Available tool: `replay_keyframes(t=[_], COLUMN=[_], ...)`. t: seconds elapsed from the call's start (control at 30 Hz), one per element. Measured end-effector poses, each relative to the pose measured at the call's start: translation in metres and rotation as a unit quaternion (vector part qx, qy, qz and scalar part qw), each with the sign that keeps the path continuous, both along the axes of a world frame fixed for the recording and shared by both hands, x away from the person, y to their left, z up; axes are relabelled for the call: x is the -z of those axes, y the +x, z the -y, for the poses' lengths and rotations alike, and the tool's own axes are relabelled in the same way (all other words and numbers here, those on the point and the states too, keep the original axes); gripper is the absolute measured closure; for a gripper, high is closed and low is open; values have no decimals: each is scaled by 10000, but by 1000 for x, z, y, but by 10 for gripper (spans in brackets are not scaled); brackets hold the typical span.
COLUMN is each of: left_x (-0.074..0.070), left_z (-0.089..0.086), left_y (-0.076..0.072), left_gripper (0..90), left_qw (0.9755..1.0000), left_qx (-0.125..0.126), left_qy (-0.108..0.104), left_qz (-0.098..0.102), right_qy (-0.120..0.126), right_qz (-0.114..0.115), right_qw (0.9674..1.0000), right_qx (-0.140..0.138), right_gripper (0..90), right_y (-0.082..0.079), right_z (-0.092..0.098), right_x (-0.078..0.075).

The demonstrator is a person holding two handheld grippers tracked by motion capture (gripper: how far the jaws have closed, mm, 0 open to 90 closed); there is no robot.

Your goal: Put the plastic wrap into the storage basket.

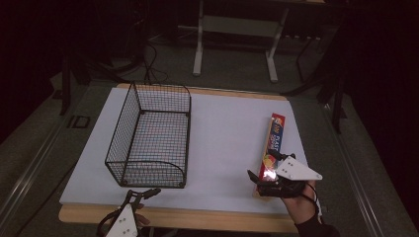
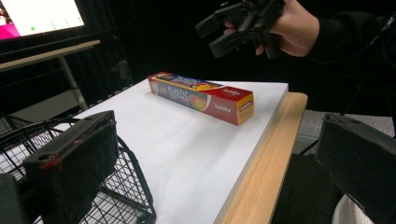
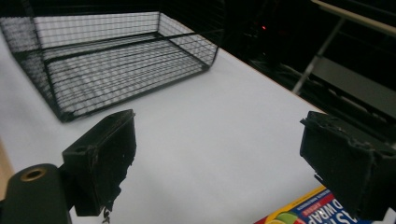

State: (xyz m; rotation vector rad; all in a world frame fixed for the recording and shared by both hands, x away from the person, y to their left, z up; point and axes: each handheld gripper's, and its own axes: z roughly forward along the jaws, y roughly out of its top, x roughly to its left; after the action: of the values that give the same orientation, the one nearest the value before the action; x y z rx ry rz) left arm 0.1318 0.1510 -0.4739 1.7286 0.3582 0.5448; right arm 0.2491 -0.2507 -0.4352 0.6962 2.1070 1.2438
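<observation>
The right gripper (image 1: 257, 178) hangs wide apart and empty just above the near end of the plastic wrap box (image 1: 272, 144). The left gripper (image 1: 144, 193) rests wide too, holding nothing, beside the wire basket (image 1: 148, 136).

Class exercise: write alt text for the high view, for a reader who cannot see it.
A person's right gripper, jaws open, hovers over the near end of a plastic wrap box lying on a white table. A black wire basket stands empty at left, with the left gripper just before it.

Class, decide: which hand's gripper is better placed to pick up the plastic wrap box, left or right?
Right. The right gripper, jaws open, hovers just above the plastic wrap box, while the left gripper sits by the wire basket.
</observation>
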Motion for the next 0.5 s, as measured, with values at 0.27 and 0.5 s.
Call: replay_keyframes(t=[0.27,0.5], left_x=[0,0], left_z=[1,0], left_y=[0,0], left_gripper=[0,0], left_qw=[10000,10000], left_qx=[4,-4], left_qy=[26,-18], left_qz=[-5,-14], right_qy=[30,46], right_qz=[-152,-431], right_qw=[9988,9919], right_qx=[455,1193], right_gripper=[106,97], right_y=[17,36], right_z=[-2,-2], right_x=[-12,-17])
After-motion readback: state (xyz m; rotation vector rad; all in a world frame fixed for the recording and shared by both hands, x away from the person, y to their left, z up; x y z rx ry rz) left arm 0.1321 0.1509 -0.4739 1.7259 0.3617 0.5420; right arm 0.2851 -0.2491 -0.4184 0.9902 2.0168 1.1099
